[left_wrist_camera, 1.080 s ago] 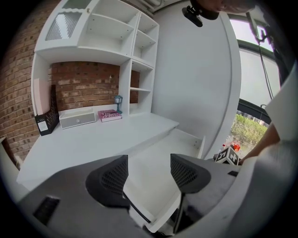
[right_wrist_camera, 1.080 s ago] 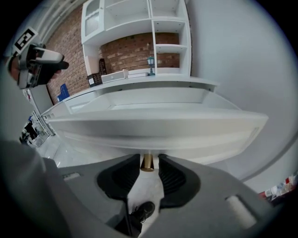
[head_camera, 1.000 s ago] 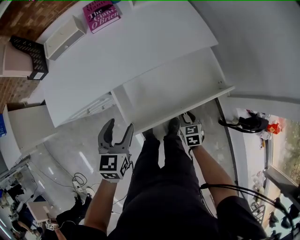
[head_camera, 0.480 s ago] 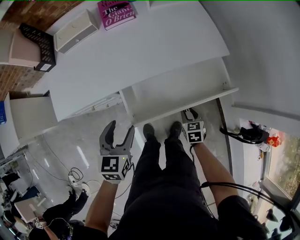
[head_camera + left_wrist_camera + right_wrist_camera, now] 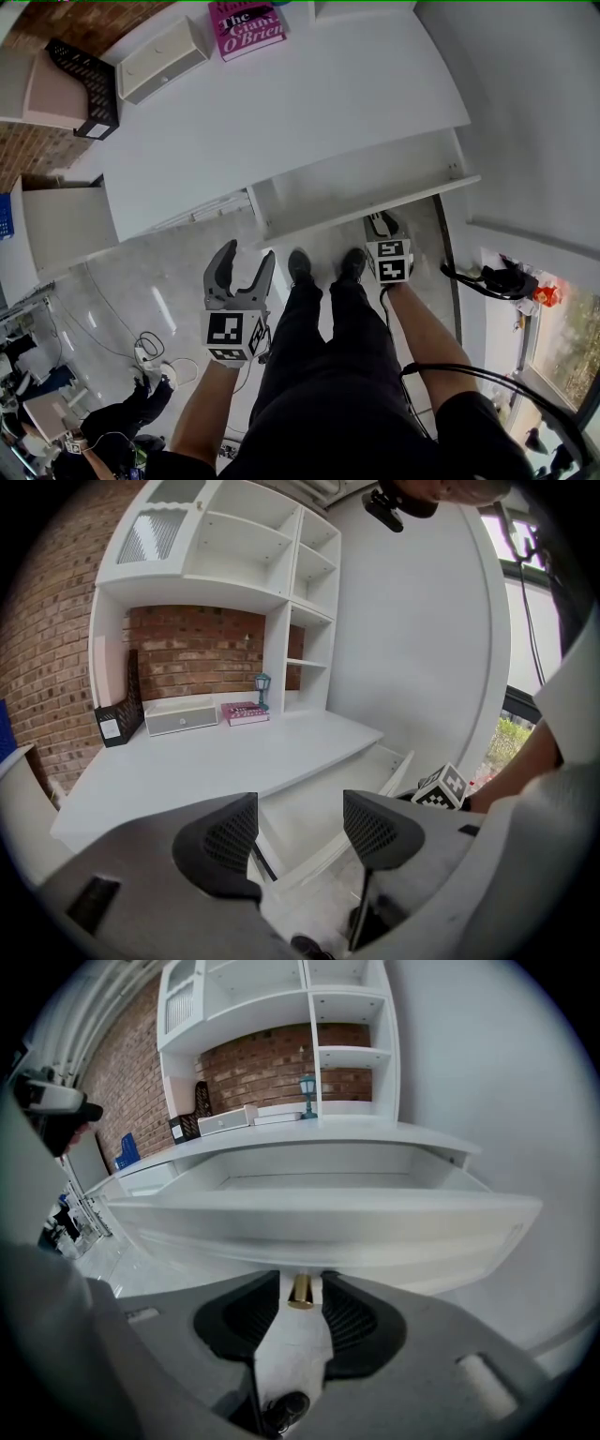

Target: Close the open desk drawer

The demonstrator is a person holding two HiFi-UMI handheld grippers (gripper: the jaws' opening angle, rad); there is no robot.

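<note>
Clutter I can see by the back wall and on the floor

On my feed a pink book (image 5: pixel 248 28) lies flat near a white organiser box (image 5: pixel 164 58). A black mesh file holder (image 5: pixel 84 75) stands beyond the box by the brick wall (image 5: pixel 187 649). A small lantern (image 5: pixel 262 688) stands just beside the book, and loose cables (image 5: pixel 145 354) trail over the glossy floor (image 5: pixel 159 281).

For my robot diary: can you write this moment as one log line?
drawer: partly open | right gripper: just been opening, knob between jaws | left gripper: open, empty

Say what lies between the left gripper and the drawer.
Nothing. In the left gripper view the drawer shows its front corner straight through the left gripper's open, empty jaws, with no object in front of it and only floor below.
</note>
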